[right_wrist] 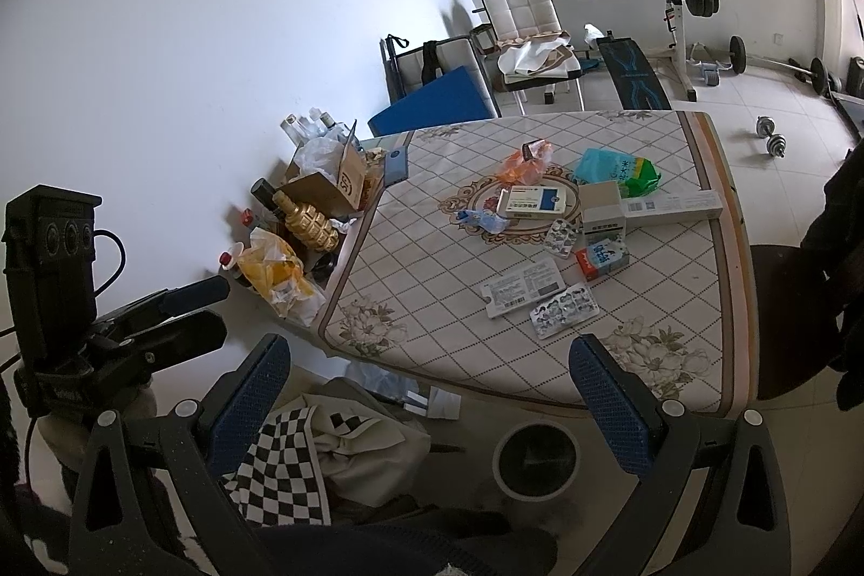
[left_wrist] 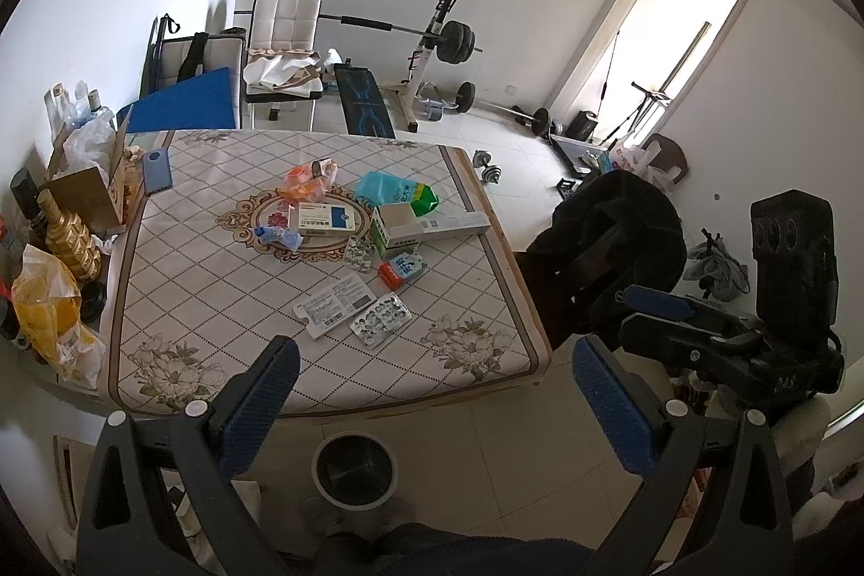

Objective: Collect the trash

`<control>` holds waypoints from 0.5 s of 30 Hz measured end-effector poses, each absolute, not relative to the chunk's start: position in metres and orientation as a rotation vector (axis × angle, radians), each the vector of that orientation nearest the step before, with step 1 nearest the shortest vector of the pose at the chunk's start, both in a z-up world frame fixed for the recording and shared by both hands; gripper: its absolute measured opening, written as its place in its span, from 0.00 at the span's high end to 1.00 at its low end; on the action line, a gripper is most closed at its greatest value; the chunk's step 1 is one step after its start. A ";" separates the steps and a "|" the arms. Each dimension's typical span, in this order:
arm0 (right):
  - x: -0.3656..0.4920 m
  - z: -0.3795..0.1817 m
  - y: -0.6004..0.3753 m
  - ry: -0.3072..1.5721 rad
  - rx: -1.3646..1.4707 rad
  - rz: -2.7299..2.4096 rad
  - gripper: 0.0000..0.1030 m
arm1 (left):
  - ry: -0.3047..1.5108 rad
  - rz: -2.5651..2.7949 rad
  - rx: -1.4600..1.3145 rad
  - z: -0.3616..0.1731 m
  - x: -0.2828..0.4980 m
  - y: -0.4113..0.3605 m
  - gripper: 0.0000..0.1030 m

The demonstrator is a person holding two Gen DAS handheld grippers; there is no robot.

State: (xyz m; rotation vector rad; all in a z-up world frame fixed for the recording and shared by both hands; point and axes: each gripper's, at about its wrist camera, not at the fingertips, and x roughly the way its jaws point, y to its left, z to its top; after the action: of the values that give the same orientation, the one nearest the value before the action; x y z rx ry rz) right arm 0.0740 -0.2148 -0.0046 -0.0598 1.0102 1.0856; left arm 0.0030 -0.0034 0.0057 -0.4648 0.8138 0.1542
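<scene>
Both grippers wide open, holding nothing: left gripper (left_wrist: 434, 392), right gripper (right_wrist: 429, 392). Just below/between the fingers, on floor: waste bin (left_wrist: 355, 468), at table (left_wrist: 178, 263) edge. Ahead on tabletop: blister pack (left_wrist: 379, 320) w/ paper leaflet (left_wrist: 335, 306) beside it, then small red-blue carton (left_wrist: 402, 269), white-blue medicine box (left_wrist: 323, 218), long white box (left_wrist: 432, 225), blue-green bag (left_wrist: 397, 191), orange wrapper (left_wrist: 308, 181) farthest.

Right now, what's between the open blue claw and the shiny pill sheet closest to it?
In the left wrist view, only bare patterned tablecloth lies between the left gripper and the near silver pill blister sheet.
</scene>
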 end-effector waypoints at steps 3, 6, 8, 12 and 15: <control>0.074 -0.004 -0.213 1.009 -0.062 1.087 0.00 | 0.814 0.154 -0.467 0.006 0.003 -0.003 0.00; 0.074 -0.004 -0.213 1.010 -0.060 1.087 0.00 | 0.814 0.151 -0.466 0.006 0.003 -0.004 0.00; 0.074 -0.005 -0.213 1.010 -0.060 1.087 0.00 | 0.814 0.152 -0.466 0.006 0.003 -0.003 0.00; 0.074 -0.005 -0.214 1.012 -0.058 1.087 0.00 | 0.814 0.150 -0.468 0.006 0.003 -0.003 0.00; 0.074 -0.005 -0.211 1.014 -0.057 1.086 0.00 | 0.815 0.150 -0.469 0.006 0.003 -0.004 0.00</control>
State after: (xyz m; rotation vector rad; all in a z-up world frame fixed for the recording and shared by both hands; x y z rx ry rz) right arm 0.0745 -0.2108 -0.0051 -0.0571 1.0140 1.0862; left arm 0.0030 -0.0038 0.0062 -0.4687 0.8154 0.1497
